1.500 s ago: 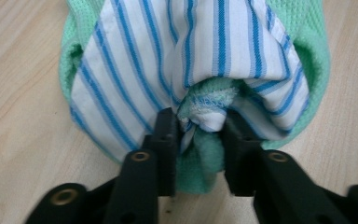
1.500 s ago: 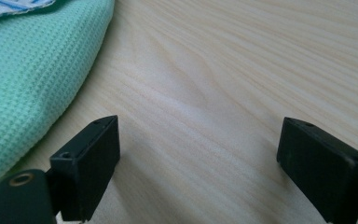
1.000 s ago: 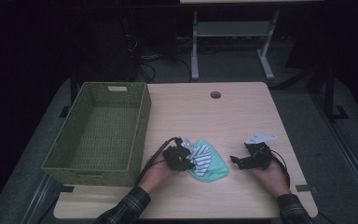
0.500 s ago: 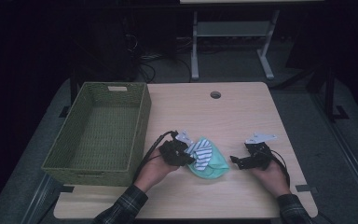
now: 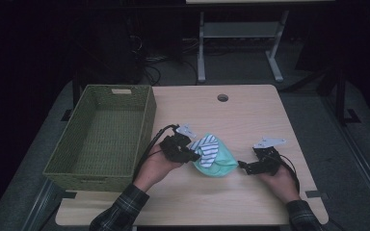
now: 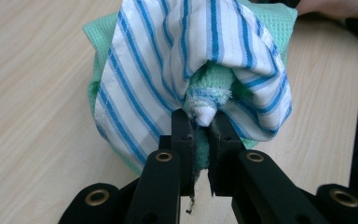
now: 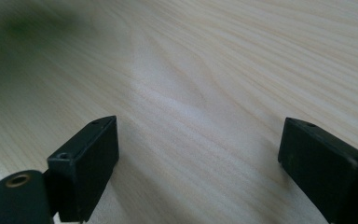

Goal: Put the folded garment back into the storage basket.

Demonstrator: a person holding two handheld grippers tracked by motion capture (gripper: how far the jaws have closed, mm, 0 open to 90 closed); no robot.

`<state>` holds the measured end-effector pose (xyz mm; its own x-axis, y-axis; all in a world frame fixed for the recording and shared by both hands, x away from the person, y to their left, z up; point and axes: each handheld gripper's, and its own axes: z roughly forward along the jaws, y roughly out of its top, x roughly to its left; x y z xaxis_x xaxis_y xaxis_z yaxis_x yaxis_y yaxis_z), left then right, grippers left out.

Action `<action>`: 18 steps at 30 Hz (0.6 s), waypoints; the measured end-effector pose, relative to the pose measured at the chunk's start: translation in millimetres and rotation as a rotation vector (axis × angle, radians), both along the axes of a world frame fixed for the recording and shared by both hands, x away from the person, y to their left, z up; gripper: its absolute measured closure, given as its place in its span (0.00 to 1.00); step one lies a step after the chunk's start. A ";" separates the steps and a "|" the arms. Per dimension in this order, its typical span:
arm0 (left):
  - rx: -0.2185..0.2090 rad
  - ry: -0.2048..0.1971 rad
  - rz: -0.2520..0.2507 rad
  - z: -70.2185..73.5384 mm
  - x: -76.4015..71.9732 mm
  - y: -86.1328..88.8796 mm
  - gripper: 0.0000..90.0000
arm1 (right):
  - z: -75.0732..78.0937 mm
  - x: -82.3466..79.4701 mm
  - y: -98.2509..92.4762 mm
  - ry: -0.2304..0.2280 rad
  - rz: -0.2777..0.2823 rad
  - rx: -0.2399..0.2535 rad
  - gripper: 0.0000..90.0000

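- Spreading pale and wood-grained, the counter (image 5: 250, 120) is standing in a dim room, with a cable hole (image 5: 222, 97) at its twelve o'clock edge and a metal-legged stand (image 5: 236, 43) on the dark floor beyond.
- A woven green basket (image 5: 147, 115) is sitting at nine o'clock, nothing lying between it and the cloths.
- The left tongs (image 6: 200, 126) are clenching a fold of the green cloth (image 5: 219, 161), the striped cloth (image 6: 135, 70) draping over it, near the counter's centre.
- The right tongs (image 7: 198, 154), at three o'clock of the cloths, are gaping over bare wood.

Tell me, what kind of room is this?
Probably a lab or workshop set up for recording: a plain light wooden table with a cable hole, tangled black cables on the grey floor behind, and a white metal-framed bench in the dark.
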<state>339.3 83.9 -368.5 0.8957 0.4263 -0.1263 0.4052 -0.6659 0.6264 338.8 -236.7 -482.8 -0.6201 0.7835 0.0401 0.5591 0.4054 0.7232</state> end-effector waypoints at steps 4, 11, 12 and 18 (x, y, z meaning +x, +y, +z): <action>-0.006 -0.016 0.002 13.1 1.8 3.0 0.92 | 0.0 0.0 0.0 0.000 0.000 0.000 0.13; -0.009 -0.037 0.011 34.6 6.5 13.3 0.92 | 0.0 0.0 0.0 0.001 0.000 0.000 0.13; -0.011 -0.040 0.014 37.4 7.3 14.9 0.92 | 0.0 0.0 0.0 0.001 0.000 0.000 0.13; -0.020 -0.050 0.032 52.6 12.0 26.6 0.92 | 0.0 0.0 0.0 0.001 0.000 0.001 0.13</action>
<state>351.3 110.5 -315.9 0.8871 0.4527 -0.0902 0.3939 -0.6405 0.6592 338.7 -236.7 -482.8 -0.6198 0.7837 0.0412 0.5599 0.4048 0.7229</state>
